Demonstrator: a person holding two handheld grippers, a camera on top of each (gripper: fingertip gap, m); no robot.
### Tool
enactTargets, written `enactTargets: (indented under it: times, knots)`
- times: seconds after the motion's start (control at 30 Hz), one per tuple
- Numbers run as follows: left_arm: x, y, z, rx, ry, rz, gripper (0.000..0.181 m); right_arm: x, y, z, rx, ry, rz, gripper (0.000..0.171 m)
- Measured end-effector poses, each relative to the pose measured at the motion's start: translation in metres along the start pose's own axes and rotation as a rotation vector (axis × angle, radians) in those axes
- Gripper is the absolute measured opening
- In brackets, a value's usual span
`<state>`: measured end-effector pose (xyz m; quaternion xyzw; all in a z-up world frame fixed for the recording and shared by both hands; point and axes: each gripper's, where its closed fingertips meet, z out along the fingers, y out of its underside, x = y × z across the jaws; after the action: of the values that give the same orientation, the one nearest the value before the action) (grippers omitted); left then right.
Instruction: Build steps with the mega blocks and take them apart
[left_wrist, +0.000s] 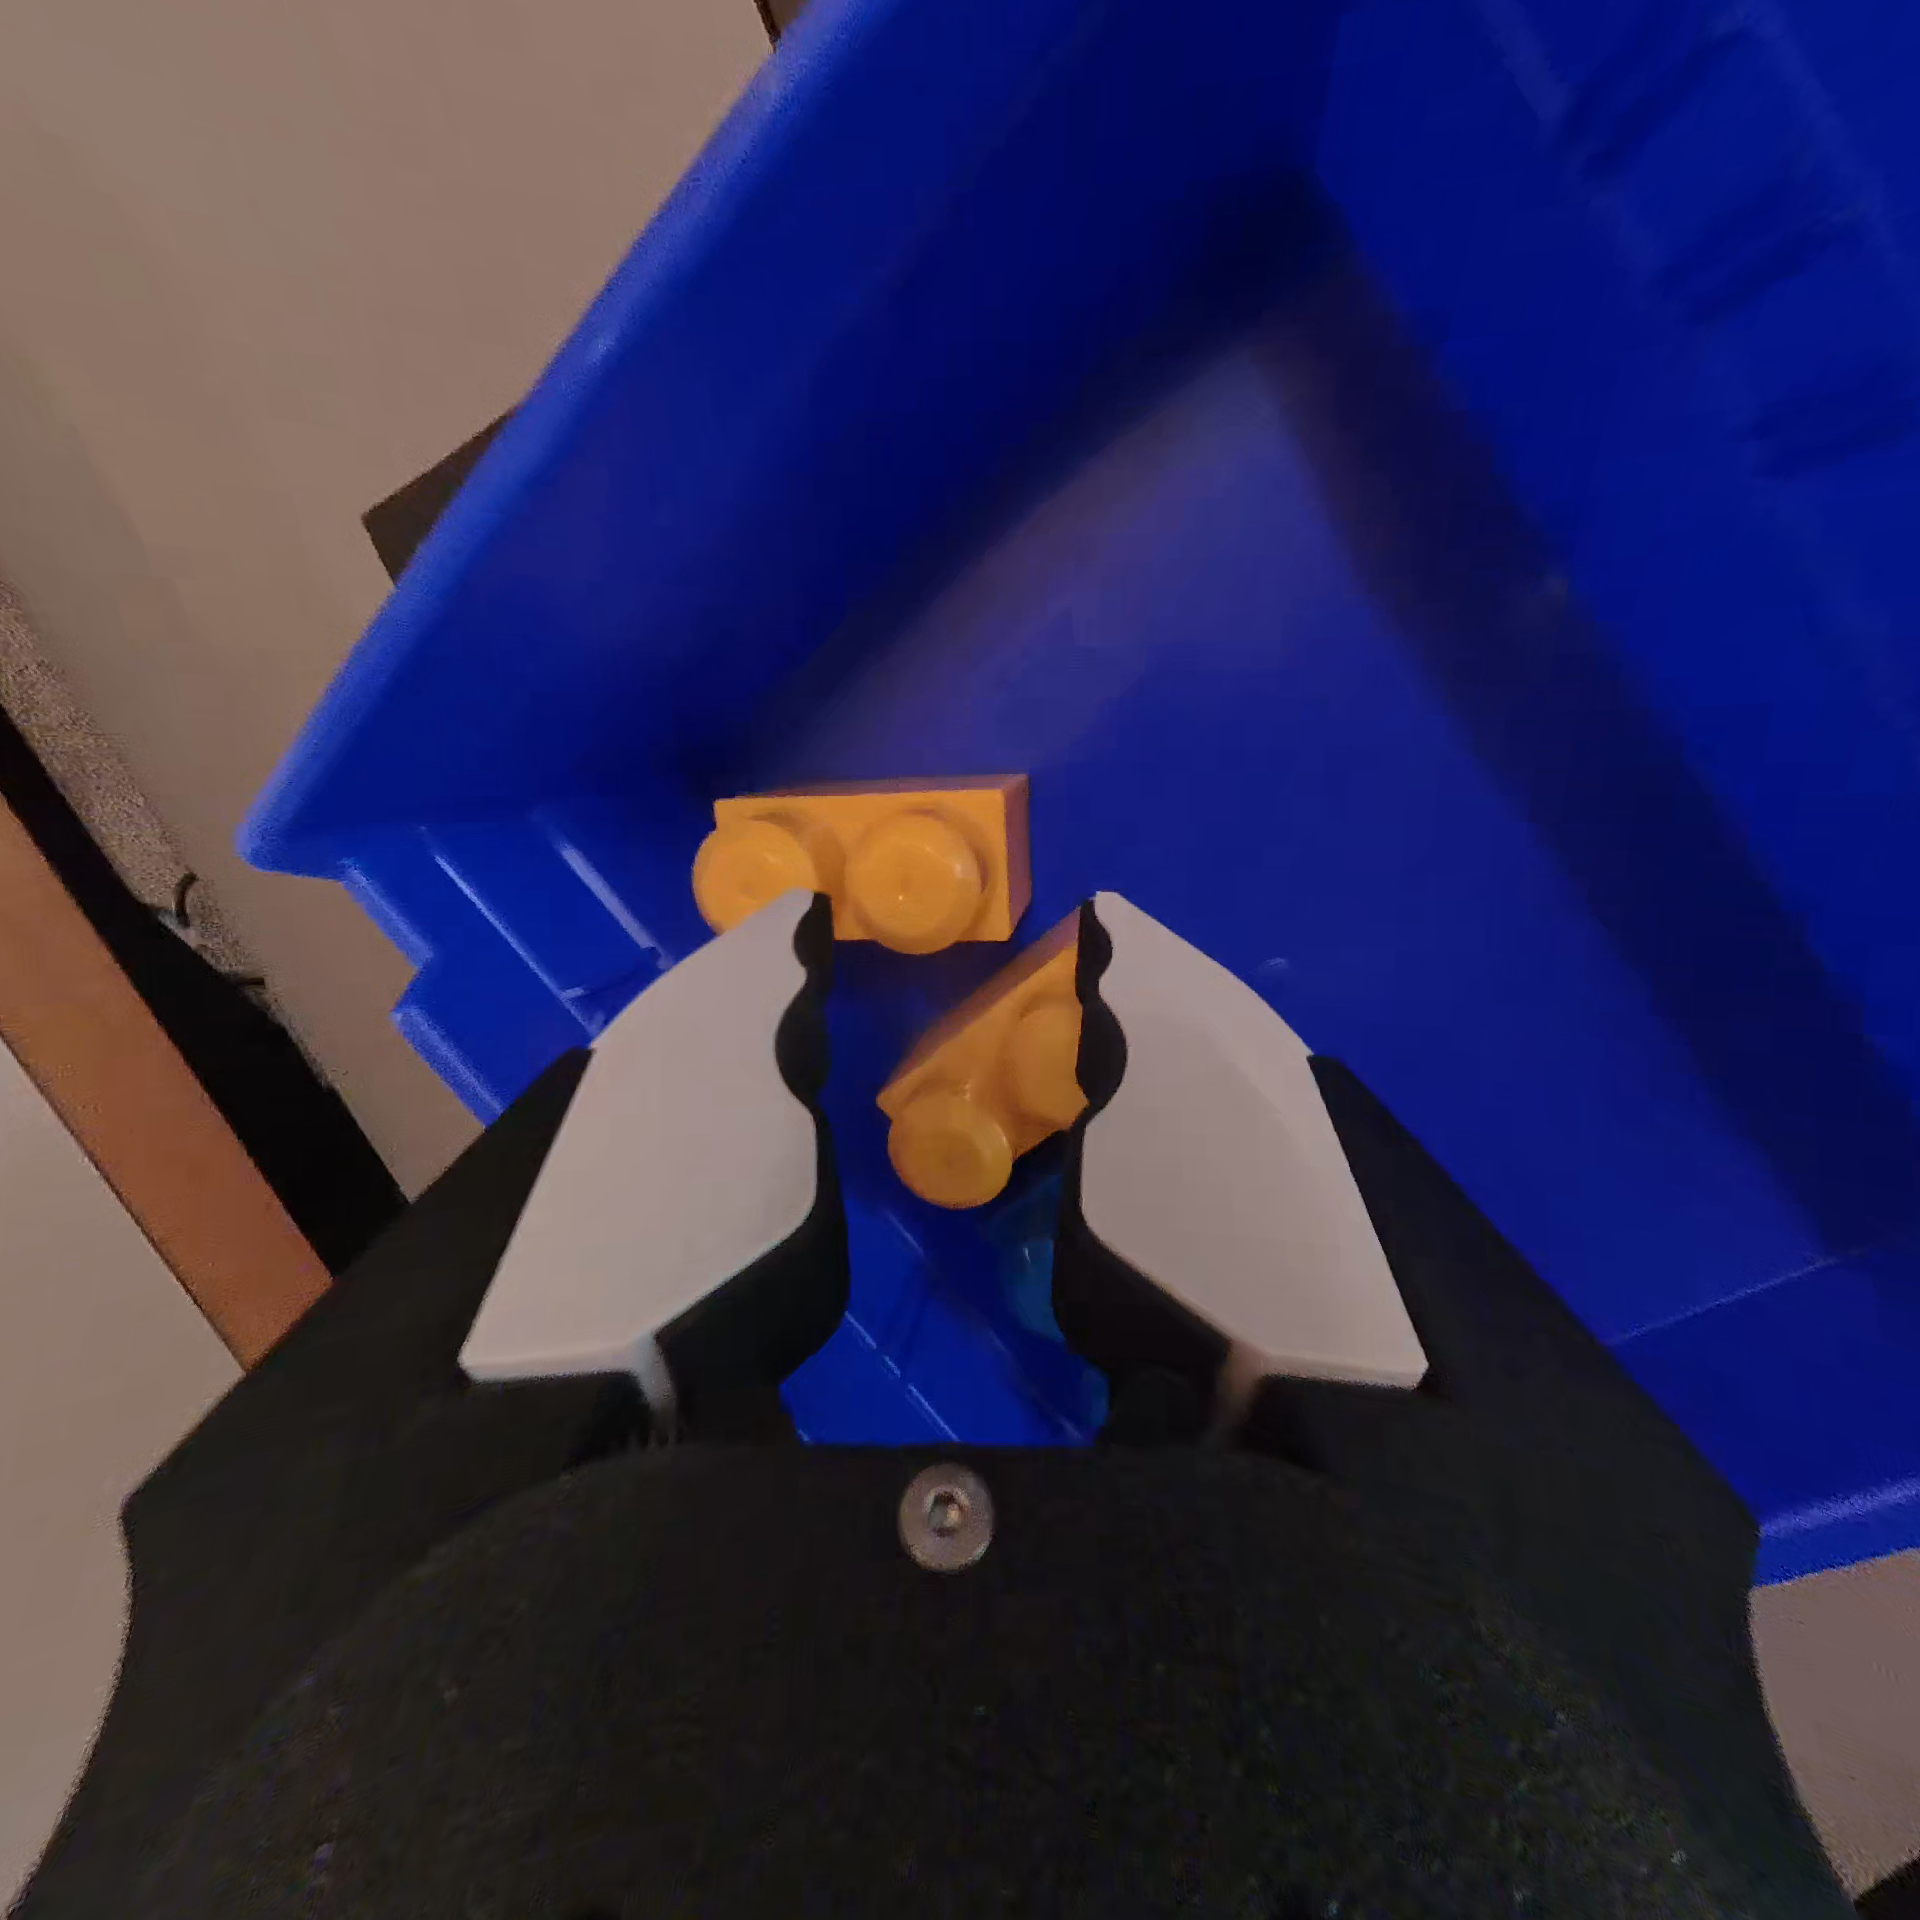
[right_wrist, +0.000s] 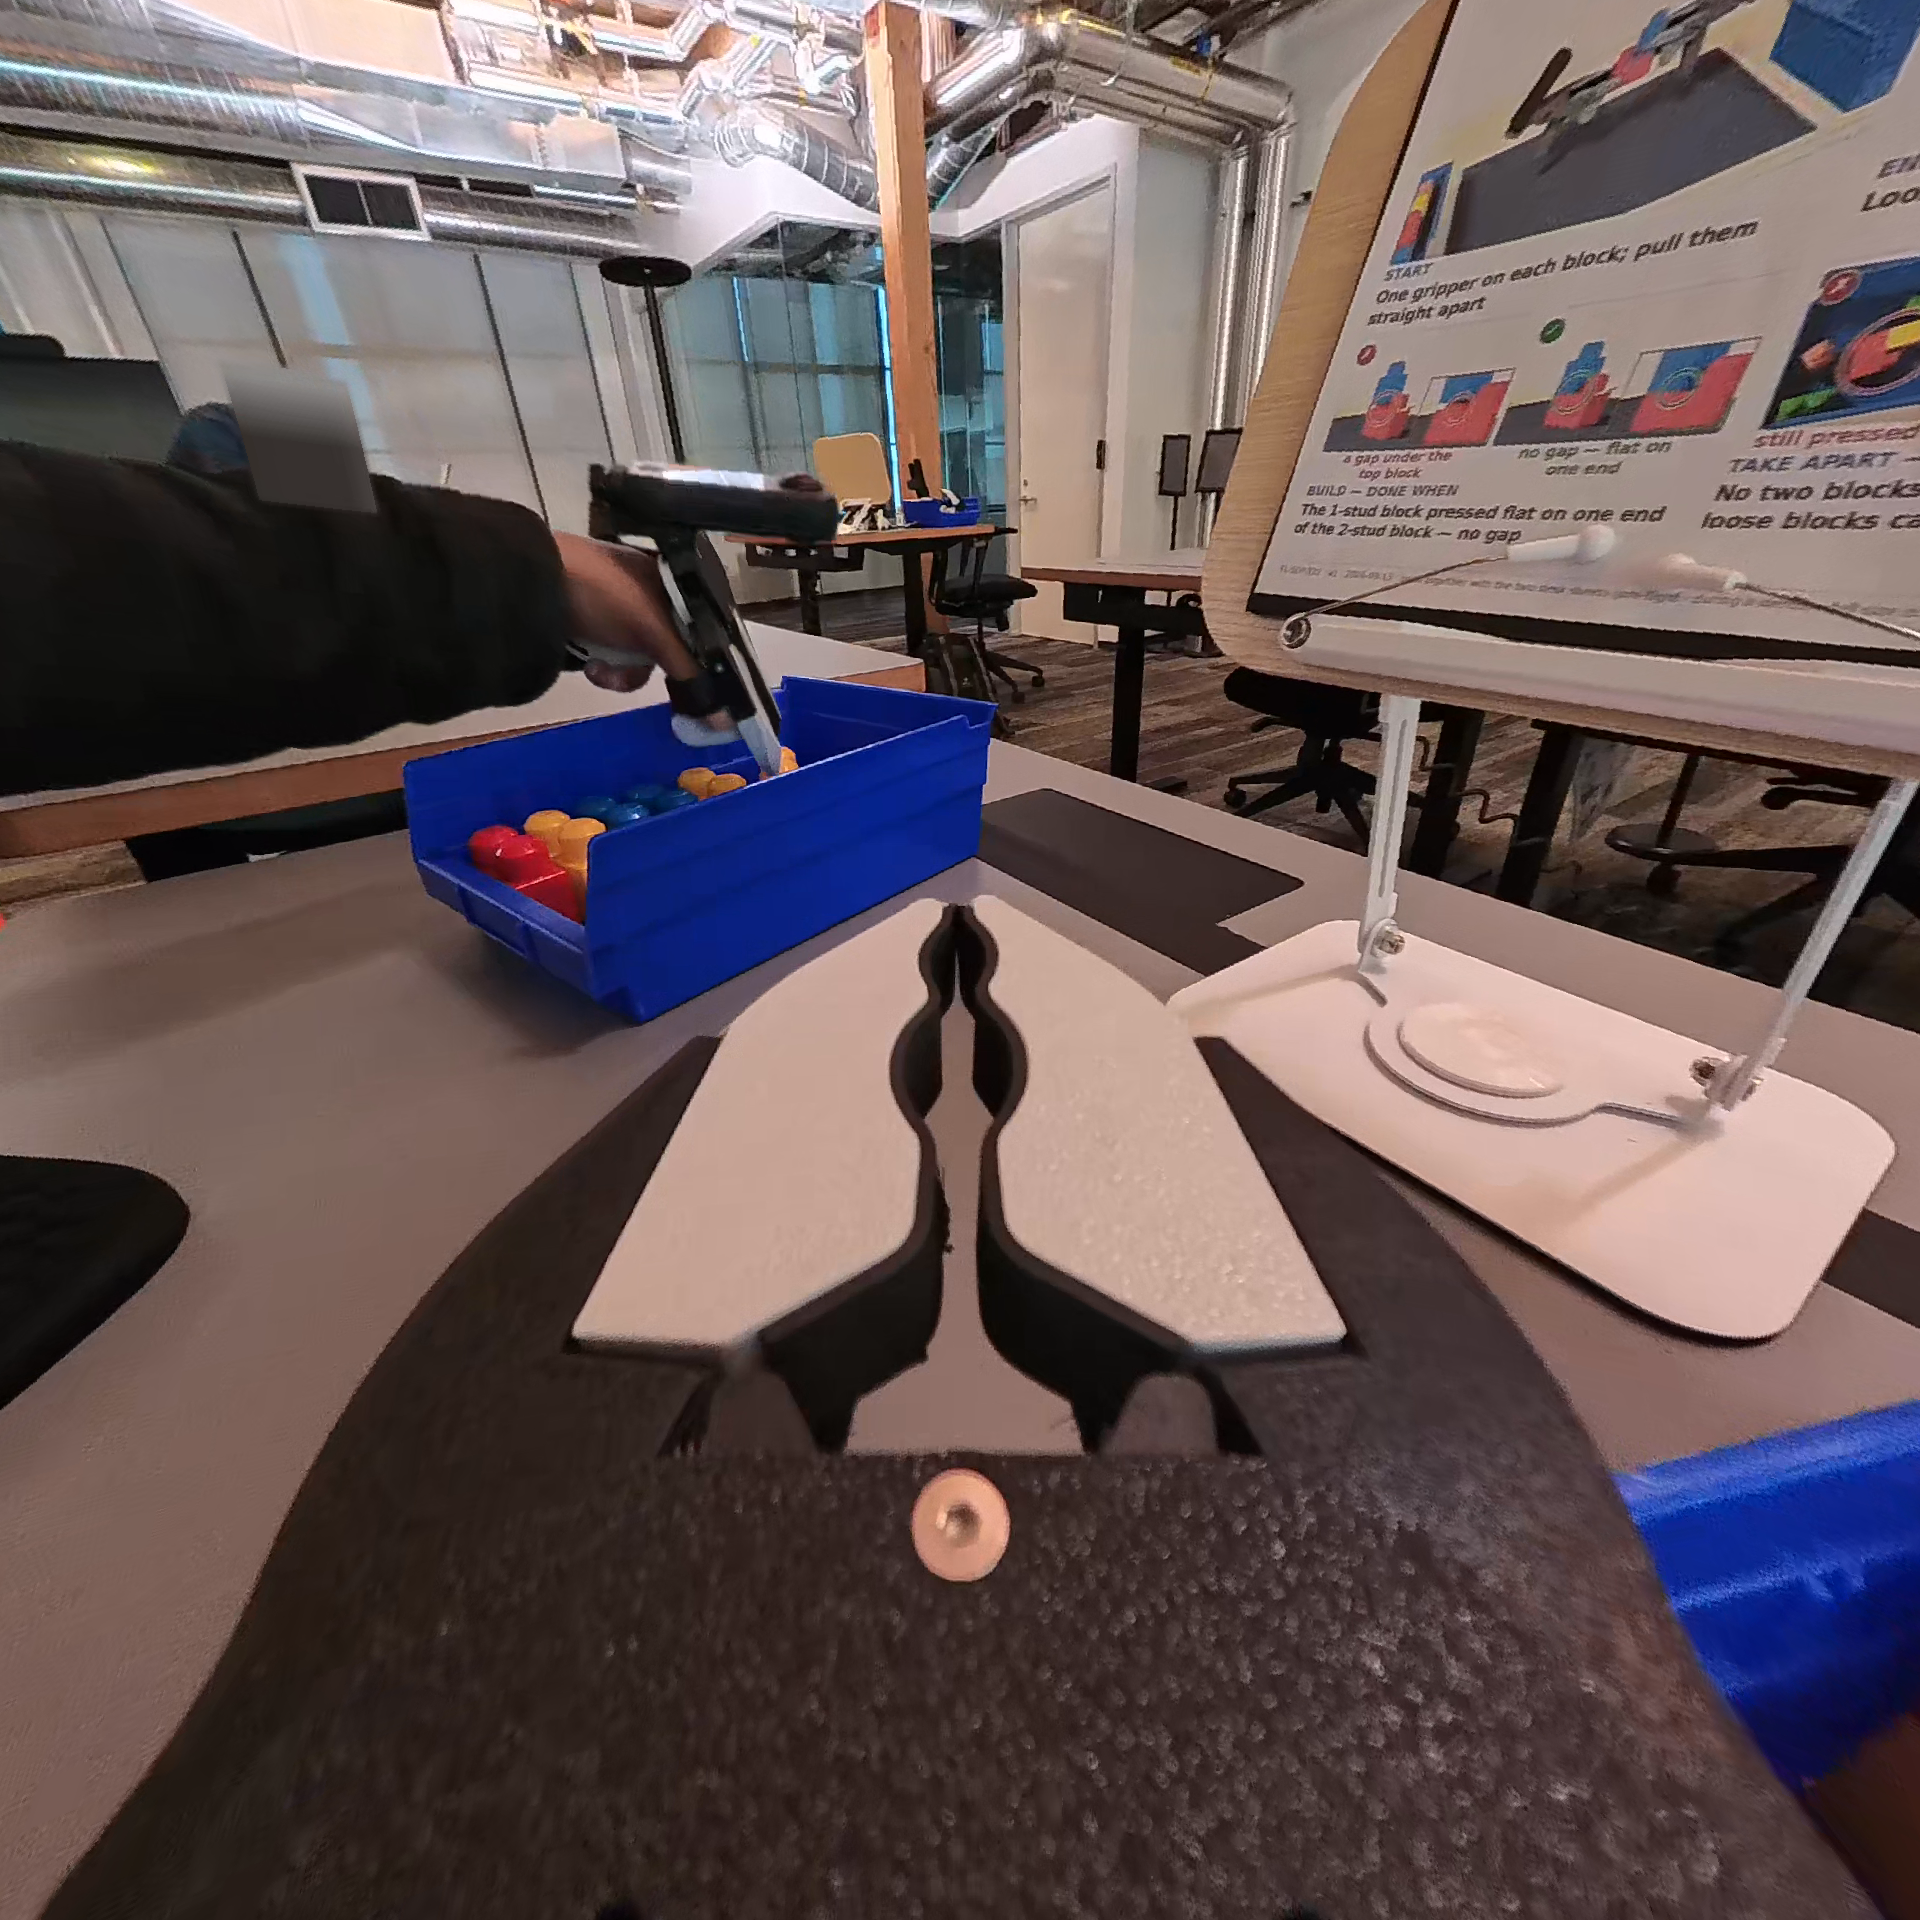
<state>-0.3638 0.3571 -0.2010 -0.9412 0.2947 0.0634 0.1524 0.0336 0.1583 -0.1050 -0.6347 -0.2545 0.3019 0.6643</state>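
The grey table (right_wrist: 260, 1091) stretched ahead of the right gripper (right_wrist: 957, 920), whose fingers were drawn nearly together with nothing between them, hanging over the bare tabletop. Ahead and to its right stood a white stand (right_wrist: 1538, 1122) carrying an instruction board (right_wrist: 1558, 343). Ahead and to its left sat the blue bin (right_wrist: 748, 883), holding red, orange and blue mega blocks (right_wrist: 540, 842), all well apart from this tool. A person's dark sleeve (right_wrist: 260, 603) reached in from the left, the hand carrying the left gripper (left_wrist: 948, 914) tip-down into the bin's far end.

From the left wrist view, that gripper's fingers stood parted by a narrow gap and gripped nothing. One two-stud orange block (left_wrist: 873, 862) lay on the bin floor (left_wrist: 1299, 727) just beyond the left fingertip (left_wrist: 769, 935), partly hidden by it. A second orange block (left_wrist: 987, 1081) lay tilted within the gap, close against the inner edge of the right finger (left_wrist: 1174, 1039); whether it touched could not be told.
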Motion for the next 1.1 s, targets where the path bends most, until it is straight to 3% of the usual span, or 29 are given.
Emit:
enactTargets:
  times: [0.27, 0.47, 0.57, 0.7, 0.9, 1.1]
  knots:
    - [-0.005, -0.002, 0.015, -0.036, -0.035, 0.015, 0.029, 0.0, 0.003, 0.001, -0.009, -0.014, 0.01, 0.0]
    - [0.004, 0.001, 0.011, -0.027, -0.009, 0.045, 0.029, -0.002, 0.002, 0.001, -0.004, -0.018, 0.011, 0.0]
    - [0.007, -0.004, -0.003, 0.021, -0.028, 0.071, 0.029, -0.002, 0.0, 0.0, 0.001, -0.017, 0.01, 0.0]
    - [0.022, -0.03, -0.05, 0.168, -0.035, 0.127, 0.028, -0.001, -0.002, -0.001, 0.006, -0.012, 0.006, 0.0]
    - [0.1, -0.061, -0.129, 0.388, 0.003, 0.328, 0.028, 0.002, -0.003, -0.003, 0.012, 0.004, 0.001, 0.0]
    - [0.229, -0.051, -0.155, 0.469, 0.098, 0.674, 0.028, 0.004, -0.004, -0.006, 0.013, 0.016, -0.005, 0.0]
